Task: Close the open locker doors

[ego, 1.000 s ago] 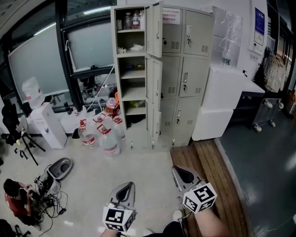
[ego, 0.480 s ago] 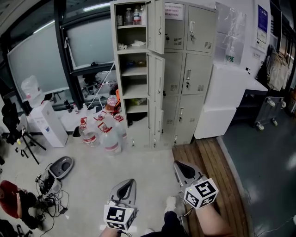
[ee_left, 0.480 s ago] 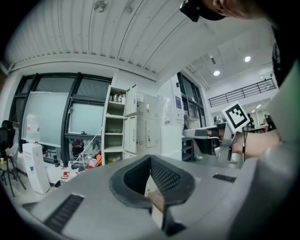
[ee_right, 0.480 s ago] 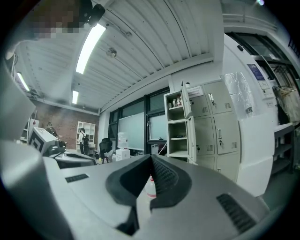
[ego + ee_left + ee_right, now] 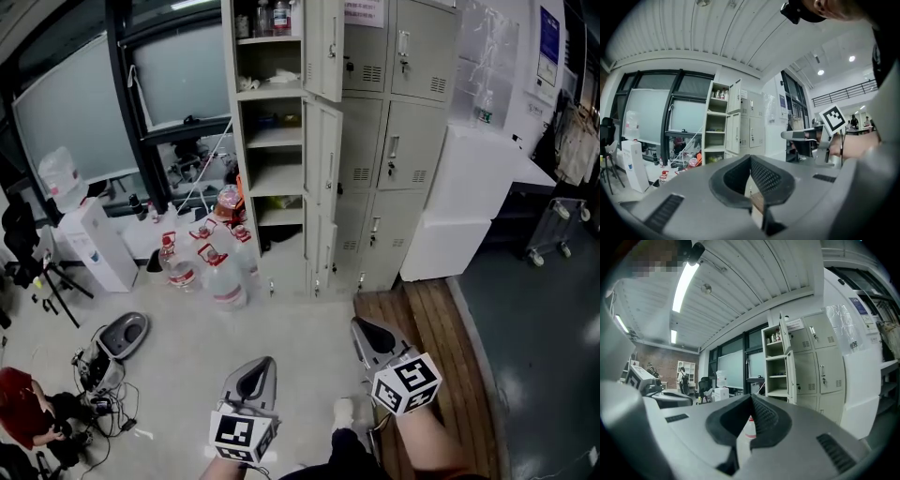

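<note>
A beige bank of lockers (image 5: 375, 141) stands against the far wall. Its left column has three doors swung open: the top door (image 5: 323, 47), the middle door (image 5: 323, 155) and the bottom door (image 5: 322, 251), all edge-on to me, with shelves (image 5: 272, 92) showing inside. The other two columns are closed. My left gripper (image 5: 258, 370) and right gripper (image 5: 366, 330) are low in the head view, well short of the lockers, both shut and empty. The open doors (image 5: 733, 119) also show in the left gripper view and the open doors (image 5: 786, 352) in the right gripper view.
Several large water bottles (image 5: 214, 272) stand on the floor left of the open column. A white water dispenser (image 5: 89, 244) and a cleaning device (image 5: 122, 336) lie further left. A person in red (image 5: 23, 408) crouches at bottom left. White boxes (image 5: 459, 206) sit right of the lockers, a wooden platform (image 5: 422, 319) before them.
The lockers have grown larger and risen in the head view as I come closer. Both grippers stay shut, held low in front of me.
</note>
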Motion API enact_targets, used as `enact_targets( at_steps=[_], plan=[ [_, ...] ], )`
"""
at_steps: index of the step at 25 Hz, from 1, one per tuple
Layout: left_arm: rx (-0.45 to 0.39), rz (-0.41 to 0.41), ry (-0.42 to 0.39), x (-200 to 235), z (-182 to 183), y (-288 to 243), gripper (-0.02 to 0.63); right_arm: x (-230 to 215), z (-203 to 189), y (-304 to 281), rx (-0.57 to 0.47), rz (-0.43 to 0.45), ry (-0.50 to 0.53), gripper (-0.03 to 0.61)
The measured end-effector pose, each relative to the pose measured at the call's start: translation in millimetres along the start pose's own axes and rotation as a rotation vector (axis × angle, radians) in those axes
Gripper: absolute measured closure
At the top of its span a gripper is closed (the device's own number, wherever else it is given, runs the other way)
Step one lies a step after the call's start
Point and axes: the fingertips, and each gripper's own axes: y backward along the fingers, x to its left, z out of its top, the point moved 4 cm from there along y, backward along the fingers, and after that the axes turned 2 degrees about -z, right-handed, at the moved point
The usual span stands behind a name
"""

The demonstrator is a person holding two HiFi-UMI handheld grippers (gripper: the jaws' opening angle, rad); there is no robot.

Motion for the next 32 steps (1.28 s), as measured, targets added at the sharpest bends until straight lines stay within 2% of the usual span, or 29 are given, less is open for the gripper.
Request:
enact_targets(
  at_steps=[15,32],
  plan=[
    [0.016,-0.016,-0.017,25,-3,-124,0.609,-84,-15,-90,0.024,0.020,-0.008,0.583],
    [0.030,0.032,0.005,61,-17,-255,0.609,-183,-50,-197,0.060,0.104,-0.024,0.583]
  ],
)
